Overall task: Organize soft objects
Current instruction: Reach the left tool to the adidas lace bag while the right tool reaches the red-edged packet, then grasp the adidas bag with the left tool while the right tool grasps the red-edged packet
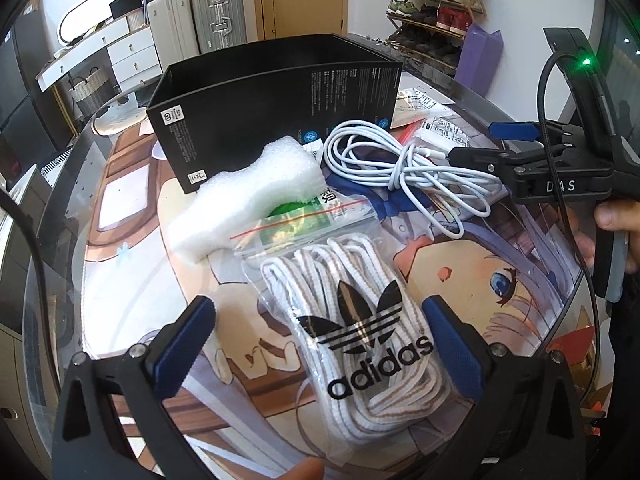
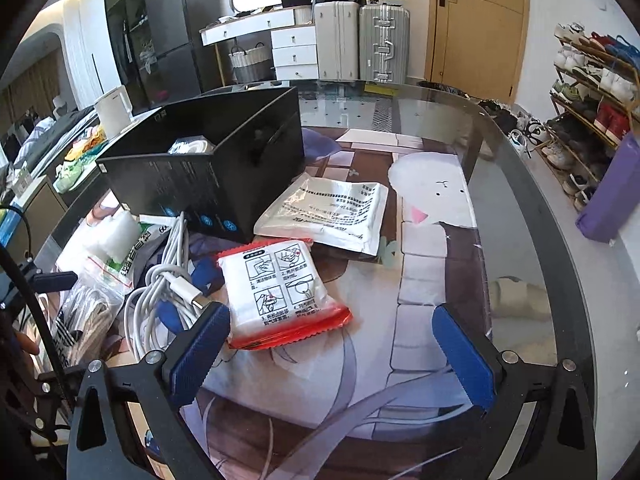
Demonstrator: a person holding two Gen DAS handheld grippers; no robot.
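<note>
While the left gripper (image 1: 320, 344) holds its blue fingers (image 1: 186, 346) wide apart, a clear bag of white shoelaces (image 1: 360, 340) lies flat on the glass desk (image 2: 520, 208) between them, not touched. The bag's long side runs from near the camera up and away toward a white foam piece (image 1: 244, 196) and a black box (image 1: 276, 108). A white cable (image 1: 404, 164) lies coiled just behind. The right gripper (image 2: 332, 354) also has its fingers wide apart and holds nothing, with a red-edged packet (image 2: 280, 292) lying flat near its left finger.
</note>
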